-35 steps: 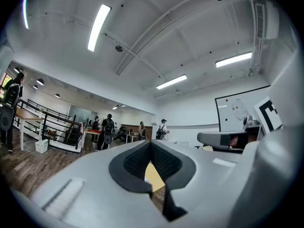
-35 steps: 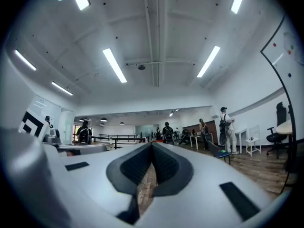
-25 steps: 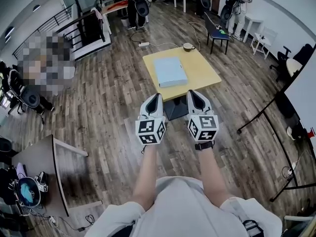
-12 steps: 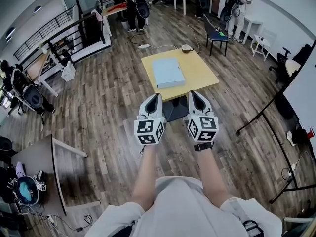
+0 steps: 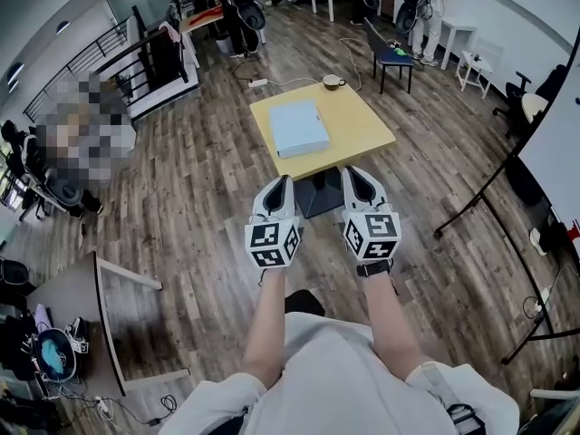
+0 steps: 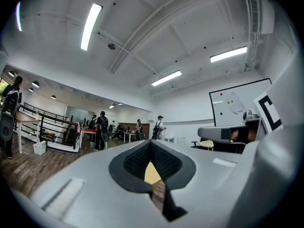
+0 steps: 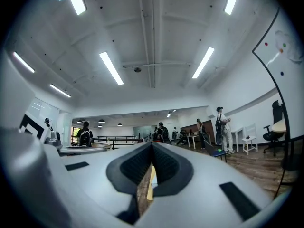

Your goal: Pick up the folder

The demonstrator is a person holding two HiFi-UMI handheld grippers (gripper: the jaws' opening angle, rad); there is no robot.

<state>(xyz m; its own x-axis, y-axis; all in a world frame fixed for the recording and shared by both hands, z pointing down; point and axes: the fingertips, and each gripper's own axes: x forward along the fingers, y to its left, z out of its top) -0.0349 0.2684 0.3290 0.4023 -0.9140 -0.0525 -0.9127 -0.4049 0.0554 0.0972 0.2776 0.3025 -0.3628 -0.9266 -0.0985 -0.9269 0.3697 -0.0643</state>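
A pale blue folder [image 5: 298, 127] lies flat on a square yellow table [image 5: 362, 125] ahead of me in the head view. My left gripper [image 5: 283, 181] and right gripper [image 5: 352, 172] are held side by side in front of my body, short of the table's near edge. Both point level toward the table. Each has its jaws shut with nothing between them. Through the left gripper's [image 6: 151, 148] closed jaws and the right gripper's [image 7: 152, 153] closed jaws only a sliver of yellow tabletop and wood floor shows.
A bowl [image 5: 333, 82] sits at the table's far corner. A dark chair [image 5: 391, 55] stands beyond the table. A grey desk [image 5: 63, 288] with gear is at my left, and a black stand's legs [image 5: 480, 198] cross the floor on the right. People stand at the room's far end.
Both grippers and I have moved forward toward the table; its near edge now lies closer to the gripper tips. The jaws stayed shut.
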